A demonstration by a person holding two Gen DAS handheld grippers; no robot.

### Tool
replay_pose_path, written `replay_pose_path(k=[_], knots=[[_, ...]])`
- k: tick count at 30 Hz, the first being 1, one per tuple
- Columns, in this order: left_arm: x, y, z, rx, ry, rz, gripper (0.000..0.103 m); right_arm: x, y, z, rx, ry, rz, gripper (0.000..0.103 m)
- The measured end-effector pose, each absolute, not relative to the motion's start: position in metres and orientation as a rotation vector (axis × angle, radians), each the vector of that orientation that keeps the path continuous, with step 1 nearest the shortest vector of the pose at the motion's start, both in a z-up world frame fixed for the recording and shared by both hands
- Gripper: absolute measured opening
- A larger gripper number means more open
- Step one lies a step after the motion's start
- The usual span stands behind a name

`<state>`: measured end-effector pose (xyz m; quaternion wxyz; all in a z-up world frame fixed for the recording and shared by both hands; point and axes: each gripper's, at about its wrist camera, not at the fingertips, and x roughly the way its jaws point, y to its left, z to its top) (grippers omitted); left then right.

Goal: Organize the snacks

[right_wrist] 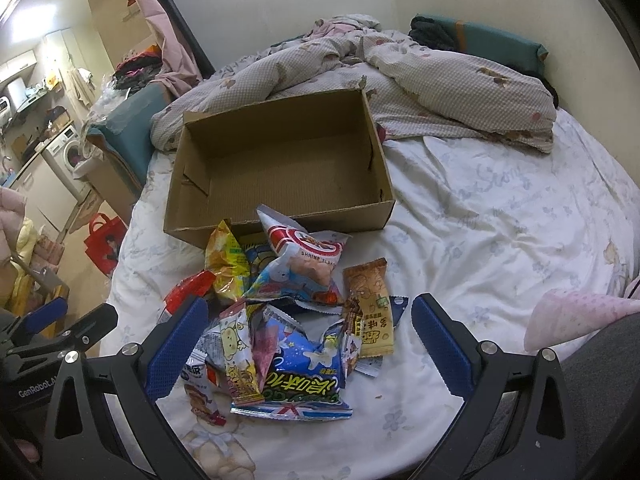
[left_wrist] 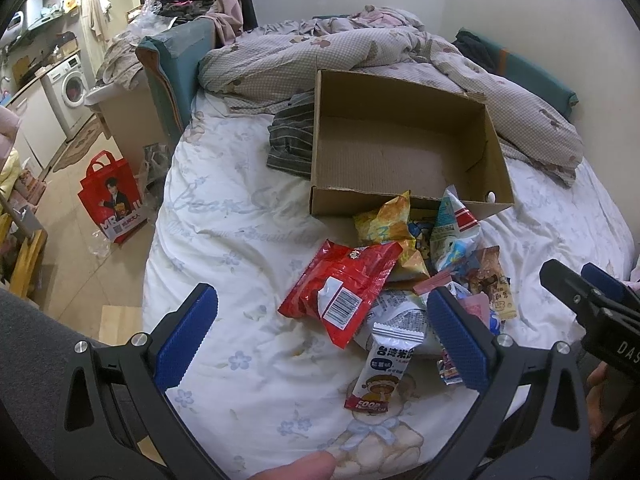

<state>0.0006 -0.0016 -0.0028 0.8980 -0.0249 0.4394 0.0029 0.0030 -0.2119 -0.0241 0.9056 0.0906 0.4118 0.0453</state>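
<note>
A pile of snack packets lies on the white bedsheet (left_wrist: 224,240) in front of an empty brown cardboard box (left_wrist: 400,136) (right_wrist: 280,160). In the left wrist view a red bag (left_wrist: 344,284) lies at the pile's left and a white bar packet (left_wrist: 386,364) nearest me. My left gripper (left_wrist: 324,340) is open above them, holding nothing. In the right wrist view a blue bag (right_wrist: 298,372), a yellow bag (right_wrist: 228,264), a shrimp-flakes bag (right_wrist: 308,252) and a brown bar (right_wrist: 370,304) show. My right gripper (right_wrist: 312,348) is open, hovering over the blue bag, empty.
A rumpled checked duvet (left_wrist: 360,52) and teal pillows (right_wrist: 496,44) lie behind the box. Striped dark cloth (left_wrist: 292,136) sits left of the box. A red shopping bag (left_wrist: 112,200) stands on the floor left of the bed. The right gripper (left_wrist: 592,304) shows at the left view's edge.
</note>
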Motion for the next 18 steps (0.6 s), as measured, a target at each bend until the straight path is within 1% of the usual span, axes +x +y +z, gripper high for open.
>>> replay_pose_path(k=[18], knots=[[-0.0006, 0.0007, 0.0004, -0.044, 0.918, -0.005, 0.103, 0.0017, -0.2138, -0.0242, 0.210, 0.858, 0.101, 0.103]])
